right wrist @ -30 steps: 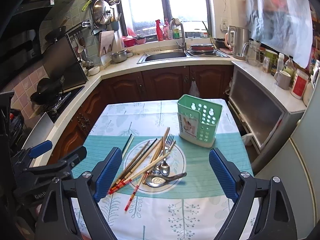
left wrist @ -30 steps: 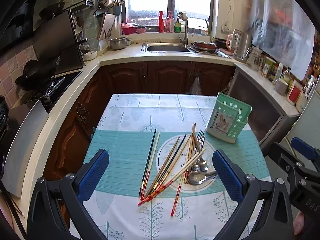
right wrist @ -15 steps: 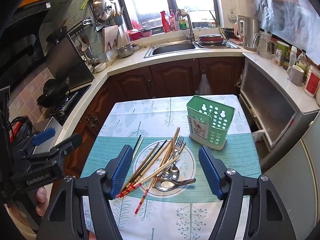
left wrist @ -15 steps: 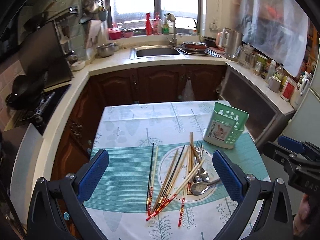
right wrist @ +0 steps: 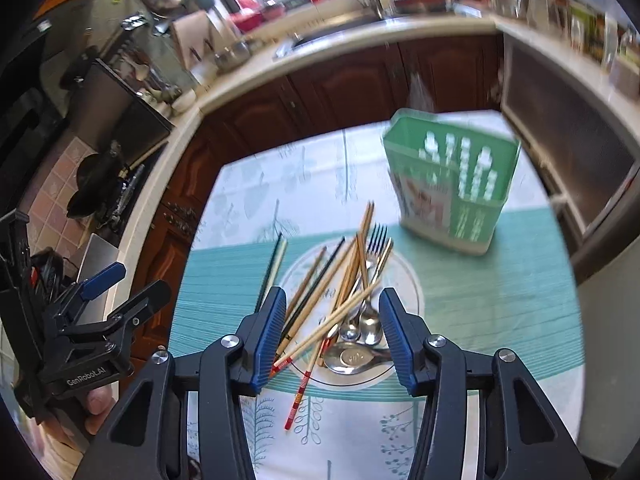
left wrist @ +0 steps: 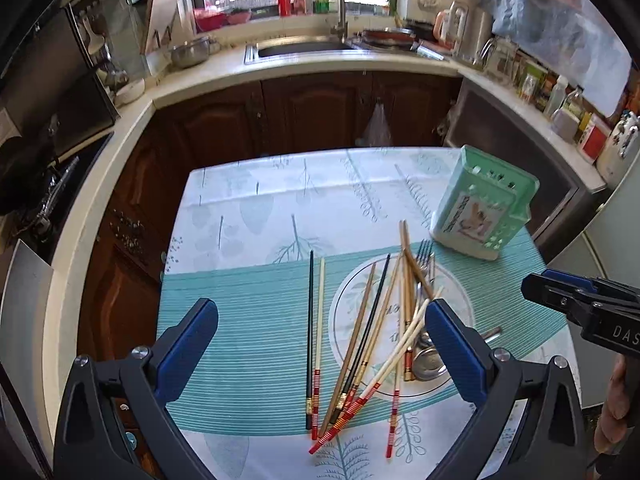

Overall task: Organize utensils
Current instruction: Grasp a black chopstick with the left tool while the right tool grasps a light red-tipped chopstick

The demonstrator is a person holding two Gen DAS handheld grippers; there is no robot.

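A pile of chopsticks point(left wrist: 372, 328) lies across the round print on the tablecloth, with forks point(left wrist: 425, 256) and spoons point(left wrist: 426, 362) mixed in. A green perforated utensil holder point(left wrist: 482, 210) stands upright at the far right of the table. My left gripper point(left wrist: 320, 344) is open and empty above the near left part of the pile. My right gripper point(right wrist: 330, 334) is open, narrower, and empty, just above the chopsticks point(right wrist: 332, 284) and spoons point(right wrist: 360, 328). The holder point(right wrist: 452, 188) stands beyond it. The right gripper point(left wrist: 576, 304) shows at the left view's right edge.
The small table point(left wrist: 248, 208) has a white and teal leaf cloth. Dark wood cabinets point(left wrist: 320, 112) and a counter with a sink point(left wrist: 304, 46) curve behind it. A stove point(right wrist: 108, 184) is to the left. A steel appliance point(left wrist: 520, 152) stands to the right.
Both grippers have moved forward and down toward the utensil pile. The right gripper's fingers have narrowed from wide open and now frame the chopsticks and spoons.
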